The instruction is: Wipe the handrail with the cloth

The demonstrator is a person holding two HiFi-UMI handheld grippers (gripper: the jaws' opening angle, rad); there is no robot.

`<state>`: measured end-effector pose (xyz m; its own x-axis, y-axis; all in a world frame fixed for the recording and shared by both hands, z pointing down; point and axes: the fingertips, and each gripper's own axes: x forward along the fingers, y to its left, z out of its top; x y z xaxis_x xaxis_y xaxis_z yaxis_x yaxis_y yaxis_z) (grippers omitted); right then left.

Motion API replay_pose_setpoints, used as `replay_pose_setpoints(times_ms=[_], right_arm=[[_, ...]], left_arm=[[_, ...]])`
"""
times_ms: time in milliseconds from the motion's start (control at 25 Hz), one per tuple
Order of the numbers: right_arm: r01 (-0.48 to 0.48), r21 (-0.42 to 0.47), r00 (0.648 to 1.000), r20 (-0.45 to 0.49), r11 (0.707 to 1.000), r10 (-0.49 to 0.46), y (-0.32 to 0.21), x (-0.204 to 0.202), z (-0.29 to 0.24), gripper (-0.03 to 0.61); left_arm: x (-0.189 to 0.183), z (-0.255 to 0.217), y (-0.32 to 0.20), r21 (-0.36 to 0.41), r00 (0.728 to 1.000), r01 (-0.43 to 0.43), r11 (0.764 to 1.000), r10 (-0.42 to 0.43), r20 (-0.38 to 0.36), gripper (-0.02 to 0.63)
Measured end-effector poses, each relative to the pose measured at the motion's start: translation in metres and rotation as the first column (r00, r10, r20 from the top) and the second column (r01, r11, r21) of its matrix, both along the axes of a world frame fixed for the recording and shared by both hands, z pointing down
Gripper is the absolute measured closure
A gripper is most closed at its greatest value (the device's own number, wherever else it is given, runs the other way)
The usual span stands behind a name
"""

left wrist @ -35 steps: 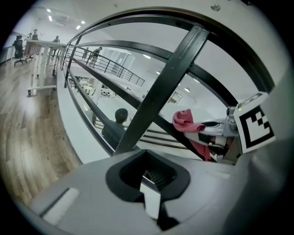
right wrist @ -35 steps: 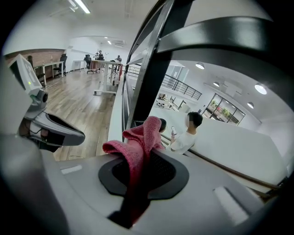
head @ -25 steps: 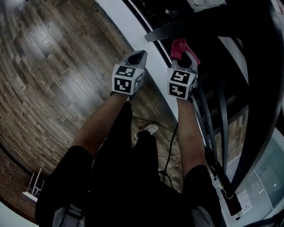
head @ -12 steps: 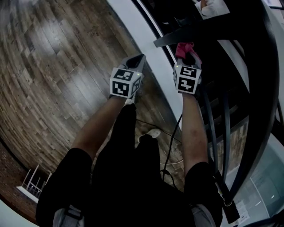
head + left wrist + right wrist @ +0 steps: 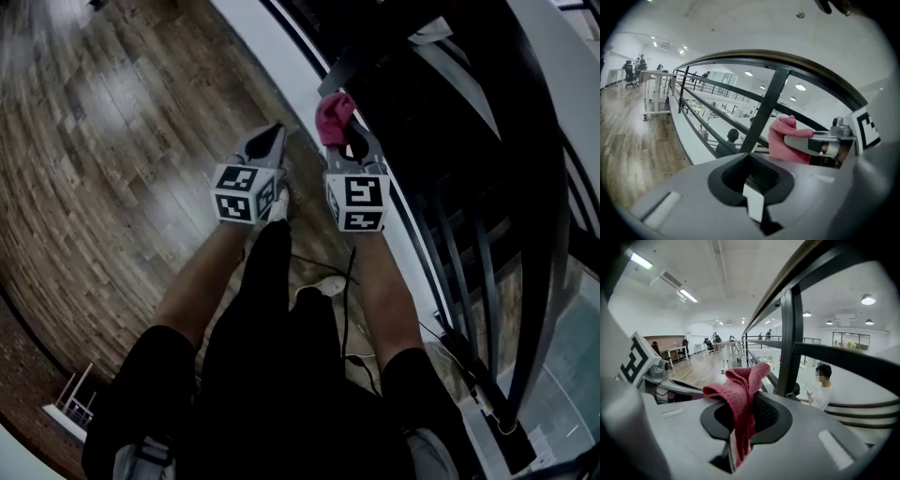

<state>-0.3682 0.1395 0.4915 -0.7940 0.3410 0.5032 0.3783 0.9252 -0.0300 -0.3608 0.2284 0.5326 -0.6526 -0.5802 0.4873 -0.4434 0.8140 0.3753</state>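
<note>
Head view: the right gripper (image 5: 339, 136) carries the cloth (image 5: 334, 114) near the handrail (image 5: 553, 216), with the left gripper (image 5: 265, 148) alongside.

Left gripper view: its jaws are pressed together on nothing.

Right gripper view: its jaws pinch the cloth (image 5: 740, 394), which hangs below the rail (image 5: 787, 277) without touching it. This looks like the approach; next, the cloth needs raising onto the rail.

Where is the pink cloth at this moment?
The pink cloth is pinched in the right gripper's jaws, sticking up from them; in the head view it sits just right of the left gripper, close to the dark handrail.
</note>
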Motion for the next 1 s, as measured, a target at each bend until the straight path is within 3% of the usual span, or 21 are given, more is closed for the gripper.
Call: replay_pose_setpoints(times_ms=[160, 400, 600, 680, 760, 880, 1000], right_arm=[[-0.02, -0.033, 0.995, 0.097, 0.999, 0.023, -0.016, 0.049, -0.05, 0.532], [-0.106, -0.01, 0.978, 0.181, 0.994, 0.106, -0.085, 0.166, -0.112, 0.532], [-0.293, -0.012, 0.927, 0.241, 0.956, 0.287, -0.156, 0.25, -0.162, 0.532], [-0.357, -0.022, 0.9, 0.261, 0.934, 0.35, -0.176, 0.278, -0.179, 0.532], [-0.427, -0.019, 0.867, 0.276, 0.904, 0.415, -0.191, 0.3, -0.189, 0.532], [-0.553, 0.003, 0.799, 0.286, 0.833, 0.53, -0.215, 0.329, -0.196, 0.532], [-0.69, -0.017, 0.689, 0.292, 0.724, 0.664, -0.233, 0.36, -0.201, 0.532]], left_arm=[[0.027, -0.042, -0.022, 0.059, 0.997, -0.018, 0.998, 0.013, 0.081, 0.615], [0.099, -0.103, -0.085, 0.107, 0.978, -0.142, 0.984, 0.122, 0.171, 0.615], [0.152, -0.157, -0.17, 0.148, 0.925, -0.332, 0.931, 0.291, 0.243, 0.615], [0.178, -0.181, -0.204, 0.145, 0.877, -0.432, 0.89, 0.377, 0.296, 0.615], [0.204, -0.198, -0.238, 0.131, 0.811, -0.543, 0.829, 0.478, 0.339, 0.615], [0.238, -0.211, -0.283, 0.137, 0.701, -0.693, 0.708, 0.618, 0.355, 0.615], [0.264, -0.222, -0.305, 0.135, 0.577, -0.808, 0.573, 0.727, 0.372, 0.615]])
